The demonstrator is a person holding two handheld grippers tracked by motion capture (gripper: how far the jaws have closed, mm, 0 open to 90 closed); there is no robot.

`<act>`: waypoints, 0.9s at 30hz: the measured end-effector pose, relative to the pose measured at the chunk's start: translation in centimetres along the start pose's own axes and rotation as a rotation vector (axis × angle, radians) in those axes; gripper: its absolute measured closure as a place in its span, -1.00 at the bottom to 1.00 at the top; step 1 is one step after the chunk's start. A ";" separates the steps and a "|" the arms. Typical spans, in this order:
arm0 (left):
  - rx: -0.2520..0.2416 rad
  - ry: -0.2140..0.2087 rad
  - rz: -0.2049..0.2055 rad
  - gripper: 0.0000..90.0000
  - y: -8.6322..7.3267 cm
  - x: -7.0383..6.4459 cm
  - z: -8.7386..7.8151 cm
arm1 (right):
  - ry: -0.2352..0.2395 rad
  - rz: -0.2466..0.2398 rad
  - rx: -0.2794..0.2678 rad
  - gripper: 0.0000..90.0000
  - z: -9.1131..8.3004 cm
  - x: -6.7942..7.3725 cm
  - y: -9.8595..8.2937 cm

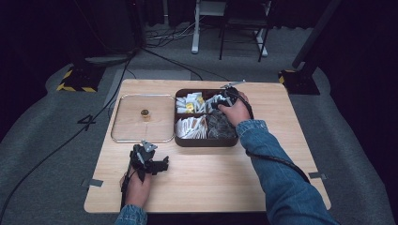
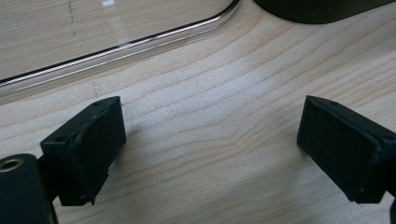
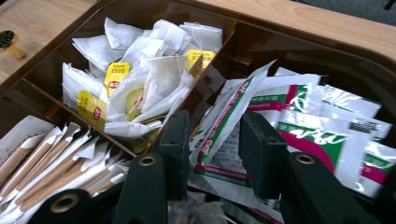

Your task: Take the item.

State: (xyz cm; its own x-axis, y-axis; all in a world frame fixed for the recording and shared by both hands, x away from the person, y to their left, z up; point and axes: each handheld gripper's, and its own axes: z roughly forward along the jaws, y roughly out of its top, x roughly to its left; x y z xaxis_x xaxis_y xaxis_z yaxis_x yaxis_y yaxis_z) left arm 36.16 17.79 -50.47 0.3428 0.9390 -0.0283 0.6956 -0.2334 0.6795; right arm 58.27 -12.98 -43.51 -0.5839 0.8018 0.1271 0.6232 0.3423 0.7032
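A brown divided box [image 1: 206,142] holds several sachets. My right gripper [image 1: 221,101] reaches into its far right compartment. In the right gripper view, my right gripper [image 3: 215,116] is closed in around a white packet with green and red print [image 3: 224,112], which stands bent between the jaws and touches both. More such packets [image 3: 327,135] lie beside it. My left gripper [image 1: 163,164] rests low over the table near the front, open, with bare wood between its jaws [image 2: 210,121].
A clear lid [image 1: 131,126] with a small gold knob [image 1: 145,113] lies left of the box; its rim [image 2: 140,42] runs just ahead of my left gripper. Other compartments hold yellow-tagged tea bags [image 3: 154,74] and paper-wrapped sticks [image 3: 46,163].
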 end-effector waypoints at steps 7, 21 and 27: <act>0.002 0.000 0.002 -0.82 0.0 0.0 0.0 | -0.021 0.017 0.052 0.45 1.6 0.7 -0.1; 0.001 0.001 0.002 -0.82 0.0 0.0 0.0 | -0.044 0.087 0.051 0.89 1.4 0.7 0.4; 0.000 0.000 0.000 -0.82 0.0 0.0 0.0 | -0.045 0.084 0.029 0.89 0.7 0.7 0.7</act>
State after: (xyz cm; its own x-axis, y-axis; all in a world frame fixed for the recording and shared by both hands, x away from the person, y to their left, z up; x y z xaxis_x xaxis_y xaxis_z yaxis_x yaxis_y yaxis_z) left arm 36.16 17.79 -50.47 0.3426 0.9391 -0.0283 0.6955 -0.2333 0.6796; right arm 58.70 -11.85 -43.47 -0.5049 0.8495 0.1527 0.6841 0.2859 0.6711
